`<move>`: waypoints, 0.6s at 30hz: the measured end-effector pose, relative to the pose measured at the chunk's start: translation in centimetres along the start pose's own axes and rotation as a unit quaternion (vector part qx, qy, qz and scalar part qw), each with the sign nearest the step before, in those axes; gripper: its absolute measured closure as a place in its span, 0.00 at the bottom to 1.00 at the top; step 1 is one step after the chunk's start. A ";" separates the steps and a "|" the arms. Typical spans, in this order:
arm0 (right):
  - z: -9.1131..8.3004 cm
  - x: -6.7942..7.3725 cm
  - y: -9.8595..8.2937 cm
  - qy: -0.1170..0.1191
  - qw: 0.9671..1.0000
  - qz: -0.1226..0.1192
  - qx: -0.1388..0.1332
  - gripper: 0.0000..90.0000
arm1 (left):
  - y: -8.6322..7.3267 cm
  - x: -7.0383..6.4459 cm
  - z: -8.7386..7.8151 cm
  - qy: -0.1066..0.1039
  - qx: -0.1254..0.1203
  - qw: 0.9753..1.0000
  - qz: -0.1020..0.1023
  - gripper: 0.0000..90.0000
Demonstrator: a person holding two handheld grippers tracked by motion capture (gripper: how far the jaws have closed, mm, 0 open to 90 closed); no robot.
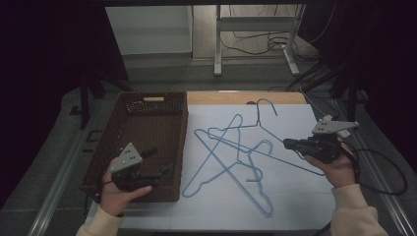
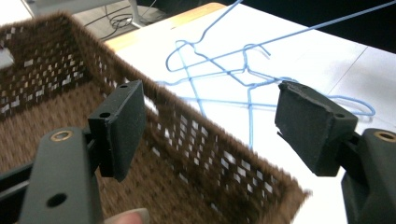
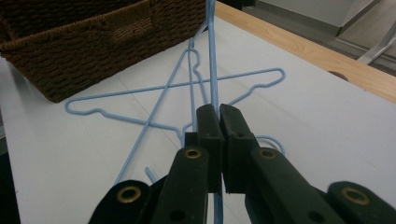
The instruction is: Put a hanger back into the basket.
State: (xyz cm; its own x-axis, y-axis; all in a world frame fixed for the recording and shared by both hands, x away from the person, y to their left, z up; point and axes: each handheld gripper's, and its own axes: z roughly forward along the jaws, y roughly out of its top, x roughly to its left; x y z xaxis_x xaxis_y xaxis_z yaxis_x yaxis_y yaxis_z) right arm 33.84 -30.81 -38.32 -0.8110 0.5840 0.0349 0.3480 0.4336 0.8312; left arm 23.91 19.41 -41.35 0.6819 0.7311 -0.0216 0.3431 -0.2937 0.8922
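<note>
1. The bench (image 1: 295, 206) is covered by a white sheet, with a strip of bare wood seen along its far edge (a round hole is cut into that wood at the right gripper view's right side).
2. A brown woven basket (image 1: 142, 140) is set on the left part of the bench, its long side running away from the person.
3. Several blue wire hangers (image 1: 226, 157) are spread in a crossed tangle on the white sheet, just beside the basket's right wall.
4. One hanger wire (image 3: 212, 70) is clamped between the right tongs (image 3: 219, 116), whose jaws are pressed together on it; the held hanger is tilted up, its hook raised toward the far edge.
5. The left tongs (image 2: 210, 126) are held wide apart over the basket's near right corner, with nothing between them (one jaw is seen over the basket's inside, the other past its wall).
6. Beyond the bench, a grey floor, a metal stand (image 1: 255, 39), loose cables (image 1: 255, 42) and a pale panel (image 1: 147, 29) are seen; the sides of the room are lost in darkness.
</note>
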 end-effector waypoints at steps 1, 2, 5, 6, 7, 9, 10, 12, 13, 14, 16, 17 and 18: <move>-0.1 0.0 0.0 0.001 1.000 0.000 -0.001 0.98 | 0.4 0.0 0.2 -0.004 0.000 1.000 0.001 0.29; -0.1 0.0 0.0 0.002 1.000 0.000 -0.001 0.98 | 1.0 0.1 0.6 -0.009 0.002 1.000 0.002 0.29; -0.1 0.1 0.1 0.006 1.000 0.000 -0.001 0.98 | 2.9 0.3 2.0 -0.021 0.010 1.000 0.009 0.29; -0.1 0.2 0.2 0.009 1.000 0.000 -0.001 0.98 | 3.4 0.4 2.5 -0.026 0.013 1.000 0.011 0.29; -0.1 0.2 0.2 0.010 1.000 -0.002 -0.001 0.98 | 3.4 0.4 2.5 -0.026 0.013 1.000 0.011 0.29; -0.2 0.3 0.4 0.013 1.000 -0.002 -0.003 0.98 | 4.9 0.4 4.2 -0.038 0.025 0.999 0.021 0.29; -0.3 0.3 0.5 0.014 1.000 -0.001 -0.005 0.98 | 5.3 0.4 4.8 -0.041 0.029 0.998 0.025 0.29; -0.5 0.3 0.6 0.017 1.000 -0.001 -0.008 0.98 | 6.1 0.5 5.9 -0.048 0.038 0.998 0.031 0.29; -0.6 0.3 0.6 0.018 1.000 0.000 -0.010 0.98 | 6.6 0.4 6.7 -0.051 0.042 0.997 0.036 0.29; -0.7 0.2 0.6 0.020 1.000 0.002 -0.012 0.98 | 7.0 0.4 7.4 -0.053 0.047 0.997 0.043 0.29; -0.8 0.3 0.7 0.021 1.000 0.002 -0.013 0.98 | 7.6 0.4 8.4 -0.057 0.057 0.995 0.051 0.29; -0.8 0.3 0.7 0.023 1.000 0.001 -0.012 0.98 | 8.0 0.4 9.1 -0.059 0.061 0.995 0.058 0.29; -0.8 0.3 0.7 0.023 1.000 0.001 -0.012 0.98 | 8.0 0.4 9.1 -0.059 0.061 0.995 0.058 0.30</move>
State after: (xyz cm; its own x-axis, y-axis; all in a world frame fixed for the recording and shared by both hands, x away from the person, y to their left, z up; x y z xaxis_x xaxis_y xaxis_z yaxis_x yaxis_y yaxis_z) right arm 33.44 -30.85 -37.27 -0.8312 0.5527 0.0605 0.3383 0.4163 0.8440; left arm 32.87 11.74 -38.33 0.7902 0.6125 0.0193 0.3286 -0.4500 0.8304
